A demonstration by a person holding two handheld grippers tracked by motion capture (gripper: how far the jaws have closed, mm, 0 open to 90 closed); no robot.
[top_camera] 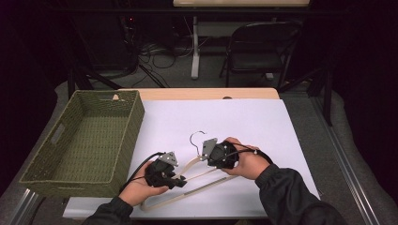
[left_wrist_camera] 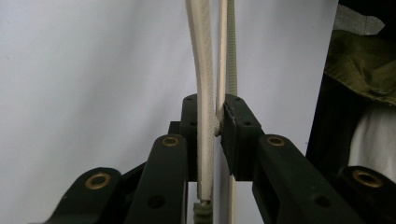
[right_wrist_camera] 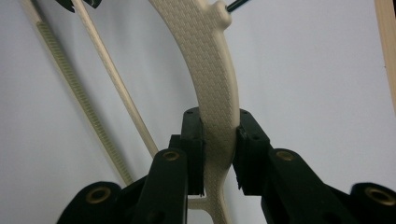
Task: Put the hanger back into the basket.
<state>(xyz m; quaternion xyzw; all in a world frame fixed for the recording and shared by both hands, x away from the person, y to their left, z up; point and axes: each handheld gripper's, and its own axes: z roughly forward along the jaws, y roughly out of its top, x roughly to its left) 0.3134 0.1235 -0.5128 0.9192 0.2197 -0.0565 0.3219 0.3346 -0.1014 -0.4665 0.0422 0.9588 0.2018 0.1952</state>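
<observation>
A person is holding 2 black two-jaw grippers over a white sheet covering the table [top_camera: 263,122], and both are gripping 1 cream-coloured textured plastic clothes hanger [top_camera: 195,164] with a dark metal hook. The hanger is lying on the white sheet near the person's edge of the table, just right of a green woven rectangular basket [top_camera: 94,136], with its hook pointing toward the far side.

The left gripper [top_camera: 180,180] is sitting low at the hanger's left arm. In the left gripper view, the left gripper [left_wrist_camera: 215,126] is pinching the hanger [left_wrist_camera: 203,70] with its jaws pressed against the narrow cream arm, while the thin ribbed bar is running just beside it against the right jaw.

The right gripper [top_camera: 206,157] is sitting near the hanger's neck, just below the hook. In the right gripper view, the right gripper [right_wrist_camera: 217,133] is clamping the wide curved shoulder of the hanger [right_wrist_camera: 208,56] between both jaws, and the thinner bars of the hanger are slanting away at the left.

A dark folding chair [top_camera: 256,47] is standing well beyond the table.
</observation>
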